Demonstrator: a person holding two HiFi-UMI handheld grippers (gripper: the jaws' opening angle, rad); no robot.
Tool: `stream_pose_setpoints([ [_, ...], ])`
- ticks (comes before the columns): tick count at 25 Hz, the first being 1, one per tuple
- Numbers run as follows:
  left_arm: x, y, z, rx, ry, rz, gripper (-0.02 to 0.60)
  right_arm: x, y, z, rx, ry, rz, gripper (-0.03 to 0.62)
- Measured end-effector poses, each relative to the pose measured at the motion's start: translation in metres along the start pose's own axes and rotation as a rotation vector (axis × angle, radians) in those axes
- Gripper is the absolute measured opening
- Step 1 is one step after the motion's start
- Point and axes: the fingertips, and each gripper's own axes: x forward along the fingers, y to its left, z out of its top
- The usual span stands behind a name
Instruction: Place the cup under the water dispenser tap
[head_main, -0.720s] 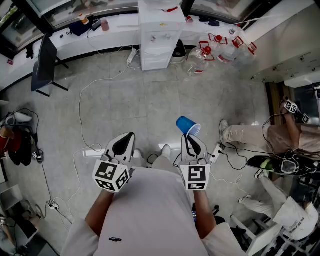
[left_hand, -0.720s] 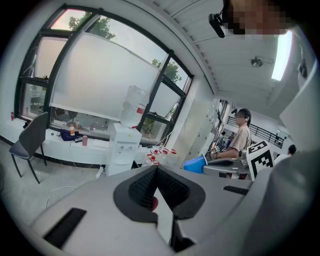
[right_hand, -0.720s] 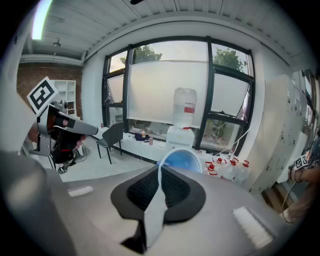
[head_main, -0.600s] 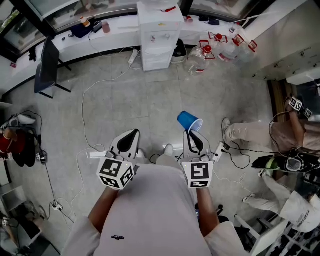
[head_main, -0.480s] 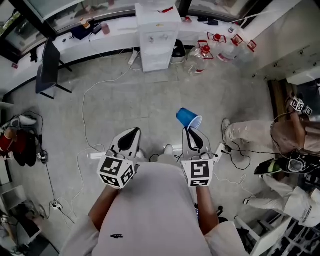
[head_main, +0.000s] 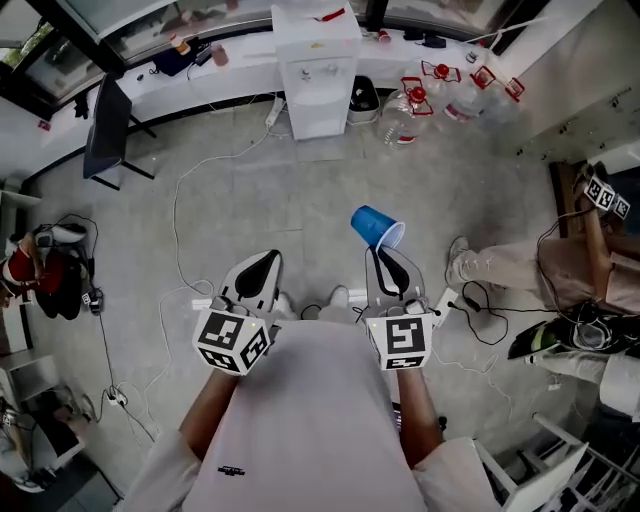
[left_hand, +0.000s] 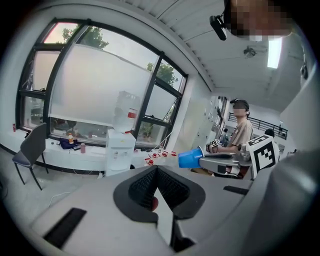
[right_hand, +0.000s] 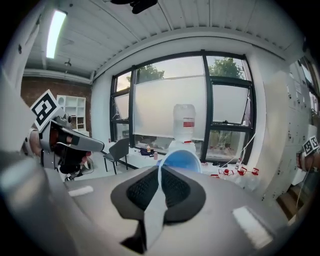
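A blue cup (head_main: 375, 226) hangs on its side over the floor, with my right gripper (head_main: 381, 251) shut on its rim. In the right gripper view the cup (right_hand: 182, 161) sits just past the closed jaws of the right gripper (right_hand: 160, 170). Behind it stands the white water dispenser (right_hand: 184, 131). That dispenser (head_main: 316, 68) stands against the far counter, a few floor tiles ahead of the cup. My left gripper (head_main: 264, 260) is held level beside the right one, shut and holding nothing. The left gripper view shows the cup (left_hand: 189, 158) to the right.
Several clear water bottles with red caps (head_main: 412, 104) lie right of the dispenser. A dark chair (head_main: 108, 130) stands at the left by the counter (head_main: 210, 82). Cables (head_main: 180, 230) trail over the floor. A seated person's legs (head_main: 510, 265) reach in from the right.
The right gripper has carried the cup a little forward, toward the dispenser. The left gripper has kept its place beside it, still shut.
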Motion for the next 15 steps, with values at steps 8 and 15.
stream_pose_setpoints([
  [8,0.008,-0.024,-0.004,0.014,0.000,0.035,0.002,-0.011,-0.013,-0.006,-0.012,-0.017,0.043,0.028],
  [15,0.017,-0.054,-0.007,0.022,-0.017,0.059,0.002,-0.037,-0.040,-0.012,-0.007,-0.058,0.066,0.028],
])
